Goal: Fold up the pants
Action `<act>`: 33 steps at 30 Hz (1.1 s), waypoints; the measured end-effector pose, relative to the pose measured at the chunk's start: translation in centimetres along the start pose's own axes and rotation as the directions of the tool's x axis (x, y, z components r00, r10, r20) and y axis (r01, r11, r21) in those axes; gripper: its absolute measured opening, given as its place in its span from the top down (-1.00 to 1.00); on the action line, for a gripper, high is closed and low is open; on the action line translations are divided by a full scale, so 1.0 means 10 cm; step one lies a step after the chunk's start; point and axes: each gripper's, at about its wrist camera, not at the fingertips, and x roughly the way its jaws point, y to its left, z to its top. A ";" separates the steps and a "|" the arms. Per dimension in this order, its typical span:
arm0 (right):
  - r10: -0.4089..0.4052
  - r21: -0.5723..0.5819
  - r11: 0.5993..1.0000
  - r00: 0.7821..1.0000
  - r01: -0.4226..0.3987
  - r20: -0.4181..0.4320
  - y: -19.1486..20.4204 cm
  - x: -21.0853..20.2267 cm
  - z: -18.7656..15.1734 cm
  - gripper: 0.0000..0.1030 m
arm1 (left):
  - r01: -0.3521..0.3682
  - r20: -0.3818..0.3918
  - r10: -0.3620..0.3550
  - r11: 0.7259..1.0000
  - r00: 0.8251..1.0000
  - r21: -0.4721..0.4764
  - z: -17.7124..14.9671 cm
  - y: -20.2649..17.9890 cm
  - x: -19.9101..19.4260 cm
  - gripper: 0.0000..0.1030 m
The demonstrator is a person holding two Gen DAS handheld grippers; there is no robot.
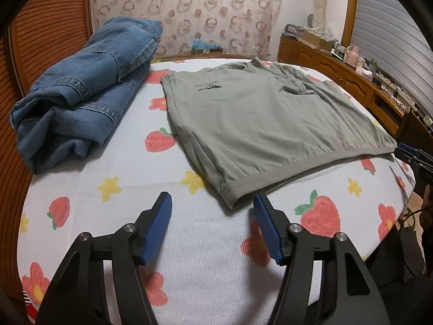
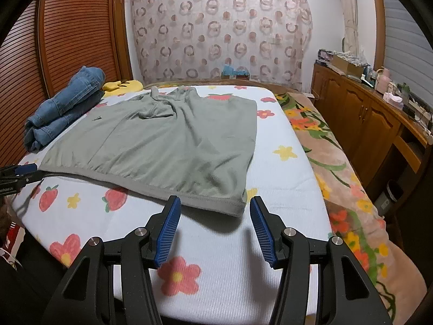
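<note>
Left wrist view: my left gripper (image 1: 212, 203) released, empty; green pants (image 1: 270, 124) waistband corner at one o'clock, just beside tip. Right gripper (image 2: 215, 207) released; other corner at twelve. Waistband runs crosswise between both, on bed (image 1: 121, 162).

- A bedroom in a home: a bed (image 2: 284, 162) fills most of both views, covered by a white sheet (image 2: 216, 243) printed with strawberries and flowers.
- A sheer curtain (image 2: 222, 27) with ring patterns hangs at the far end.
- A wooden louvred panel (image 2: 75, 27) stands along one side.
- A long wooden cabinet (image 2: 360, 113) carries cluttered household items.
- Folded jeans (image 1: 81, 92) lie on the bed.
</note>
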 end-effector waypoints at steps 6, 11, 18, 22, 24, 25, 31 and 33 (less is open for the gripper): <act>0.003 -0.010 1.000 1.000 -0.003 -0.007 -0.07 0.03 0.00 0.13 | -0.006 0.002 0.006 1.000 1.000 -0.006 0.03 0.01 0.01 0.19; -0.005 -0.005 1.000 1.000 0.005 -0.009 -0.12 0.04 0.02 0.34 | 0.032 0.002 -0.032 0.999 0.999 0.008 0.05 -0.02 0.01 0.47; -0.011 0.009 1.000 1.000 0.011 -0.021 -0.14 0.07 0.01 0.34 | 0.035 0.012 -0.036 0.999 0.999 0.015 0.05 -0.05 0.02 0.61; -0.015 0.008 1.000 0.999 0.016 -0.030 -0.14 0.07 0.02 0.34 | 0.036 0.013 -0.036 0.999 0.999 0.012 0.05 -0.05 0.02 0.61; -0.012 0.012 1.000 0.999 0.013 -0.032 -0.15 0.06 0.02 0.34 | 0.037 0.013 -0.037 0.999 0.999 0.012 0.05 -0.05 0.02 0.67; -0.008 0.014 1.000 0.999 0.009 -0.033 -0.14 0.07 0.05 0.34 | 0.041 0.012 -0.041 0.999 0.999 0.013 0.05 -0.05 0.02 0.70; 0.034 0.006 0.999 0.999 -0.034 -0.028 -0.15 0.06 0.14 0.83 | 0.041 0.035 -0.042 0.998 0.998 0.037 0.09 -0.12 -0.06 0.85; 0.042 0.005 0.999 0.999 -0.042 -0.020 -0.16 0.03 0.15 0.87 | 0.043 0.052 -0.044 0.998 0.998 0.036 0.12 -0.13 -0.12 0.86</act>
